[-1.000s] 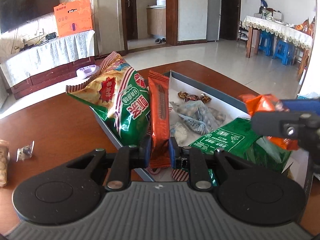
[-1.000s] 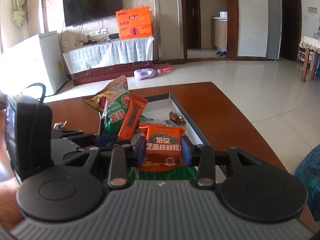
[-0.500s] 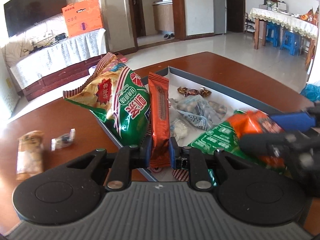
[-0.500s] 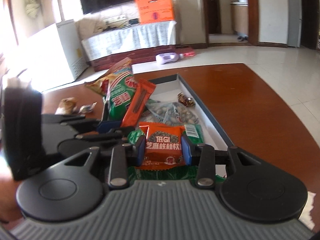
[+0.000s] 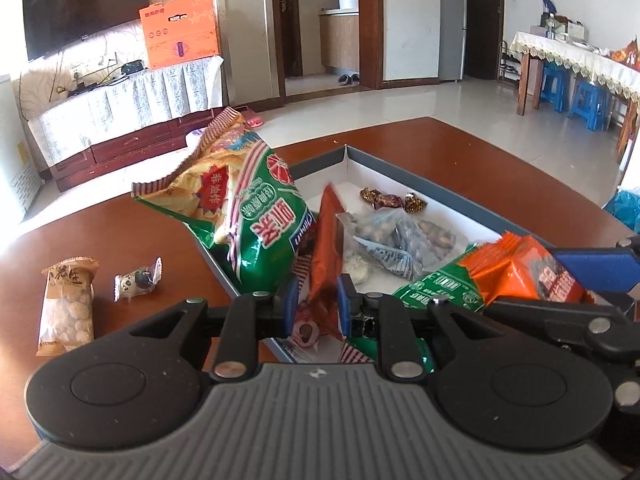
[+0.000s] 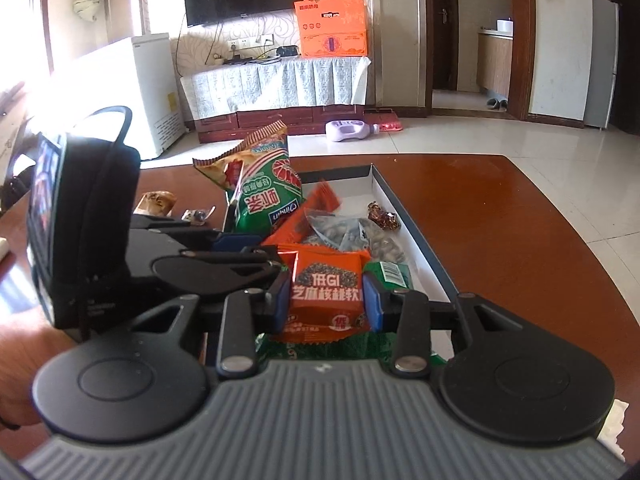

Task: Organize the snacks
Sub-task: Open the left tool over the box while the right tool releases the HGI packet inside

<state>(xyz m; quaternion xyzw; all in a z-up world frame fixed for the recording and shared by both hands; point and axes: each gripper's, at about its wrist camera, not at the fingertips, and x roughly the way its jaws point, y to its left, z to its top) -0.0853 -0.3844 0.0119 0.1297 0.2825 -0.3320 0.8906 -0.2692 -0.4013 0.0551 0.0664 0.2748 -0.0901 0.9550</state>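
We have both grippers loaded over the snack box (image 5: 460, 194); the left gripper (image 5: 317, 305) is clenched on a long orange-red wrapper (image 5: 326, 248), the right gripper (image 6: 327, 300) pinches a squat orange sesame-walnut packet (image 6: 326, 284) by its two sides. Over the last second the left hand has slid across the table (image 5: 120, 232) — a peanut packet (image 5: 68, 304) and a small wrapped candy (image 5: 136, 280) now show well apart from the box on the bare wood, where a second ago only the candy and a sliver of the packet showed; the wrapper has also tipped from upright to a lean. The orange packet has come from above the box's side down beside the left gripper, over the green pouch (image 5: 440, 284). We judge both items are about to be laid in, with the two strays left to fetch.

The table is glossy red-brown wood; behind it — pale floor tiles, a draped TV cabinet (image 6: 280, 80) and an orange carton (image 6: 332, 28).
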